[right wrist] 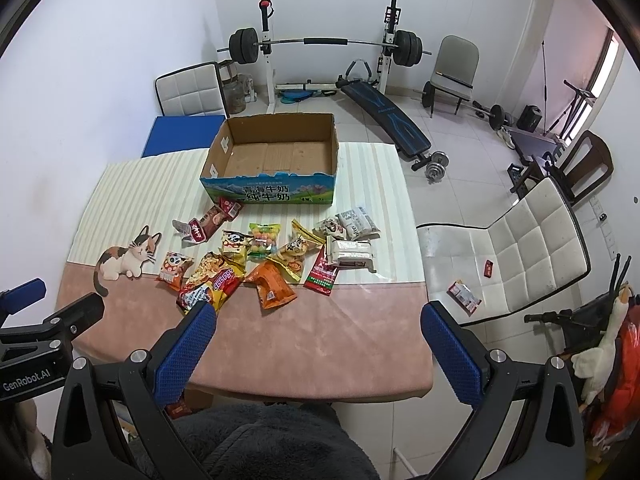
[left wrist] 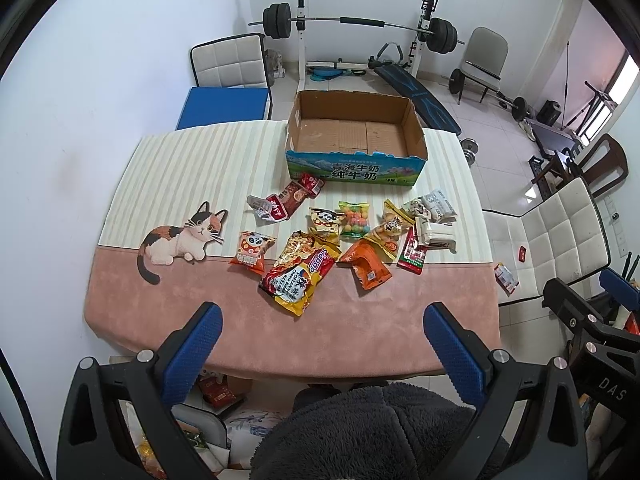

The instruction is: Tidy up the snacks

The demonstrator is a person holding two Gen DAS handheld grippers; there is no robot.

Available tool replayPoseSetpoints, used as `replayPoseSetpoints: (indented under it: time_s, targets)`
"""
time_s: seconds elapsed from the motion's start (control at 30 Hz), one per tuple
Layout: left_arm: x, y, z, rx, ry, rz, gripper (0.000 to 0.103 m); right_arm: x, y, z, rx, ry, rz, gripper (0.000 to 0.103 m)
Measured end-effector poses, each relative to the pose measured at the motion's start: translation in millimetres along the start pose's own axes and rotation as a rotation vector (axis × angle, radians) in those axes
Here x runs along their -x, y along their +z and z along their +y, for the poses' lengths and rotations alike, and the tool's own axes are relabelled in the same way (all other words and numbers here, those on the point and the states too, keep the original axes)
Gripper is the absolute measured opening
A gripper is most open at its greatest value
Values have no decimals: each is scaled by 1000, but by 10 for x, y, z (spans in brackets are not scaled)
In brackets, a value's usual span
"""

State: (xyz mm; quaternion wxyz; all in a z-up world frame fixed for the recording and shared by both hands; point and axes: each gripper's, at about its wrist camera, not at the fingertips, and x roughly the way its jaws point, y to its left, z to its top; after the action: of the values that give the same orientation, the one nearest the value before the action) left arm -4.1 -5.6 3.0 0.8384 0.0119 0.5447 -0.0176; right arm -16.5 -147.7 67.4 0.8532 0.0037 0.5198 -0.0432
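Note:
Several snack packets lie scattered mid-table: a big yellow-red chip bag, an orange packet, a panda packet, a colourful candy bag and a white packet. Behind them stands an empty open cardboard box with a blue printed front. My left gripper and right gripper both hover open above the table's near pink edge, short of the snacks, holding nothing.
The table wears a pink and cream striped cloth with a cat picture. A white chair at the right holds two small packets. A dark fleece lap sits below. Gym gear fills the back floor.

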Motion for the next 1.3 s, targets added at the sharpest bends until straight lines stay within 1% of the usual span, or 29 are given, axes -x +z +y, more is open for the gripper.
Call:
replayPoseSetpoints:
  time_s: [0.3, 0.43, 1.3]
  targets:
    - [-2, -3, 8, -3, -5, 2, 103, -44, 61, -13, 3, 9, 2, 103]
    - [-15, 67, 27, 1, -8, 11, 103, -65, 81, -16, 4, 12, 4, 103]
    - [-41, 73, 48, 2, -12, 12, 103, -123, 125, 24, 4, 18, 10, 103]
